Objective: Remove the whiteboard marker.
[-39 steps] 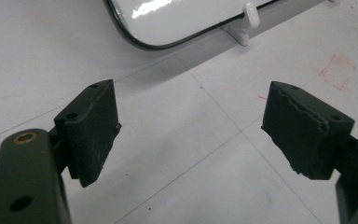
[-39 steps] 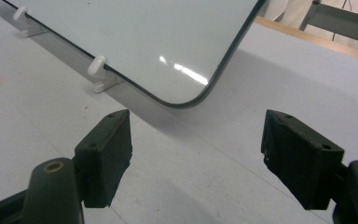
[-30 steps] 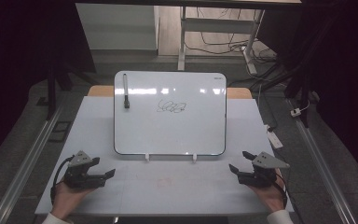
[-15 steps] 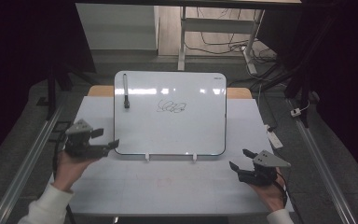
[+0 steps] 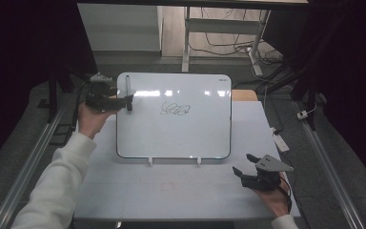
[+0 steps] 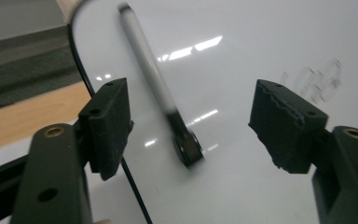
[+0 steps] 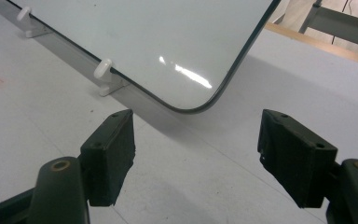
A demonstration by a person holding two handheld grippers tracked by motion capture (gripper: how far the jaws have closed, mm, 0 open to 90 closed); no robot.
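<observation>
Whiteboard (image 5: 174, 129): propped on two white clips on the table (image 5: 171, 191), scribble (image 5: 175, 110) near centre. Marker (image 5: 128, 95): lies on the board's far left corner. Left gripper (image 5: 124, 101): at the marker, jaws apart on either side of it, not touching. Right gripper (image 5: 245, 168): near right of the board, jaws apart, holding nothing.

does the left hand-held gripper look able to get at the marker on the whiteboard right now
Probably yes. The left hand-held gripper is open with the marker lying between its jaws on the whiteboard, and nothing sits between them.
</observation>
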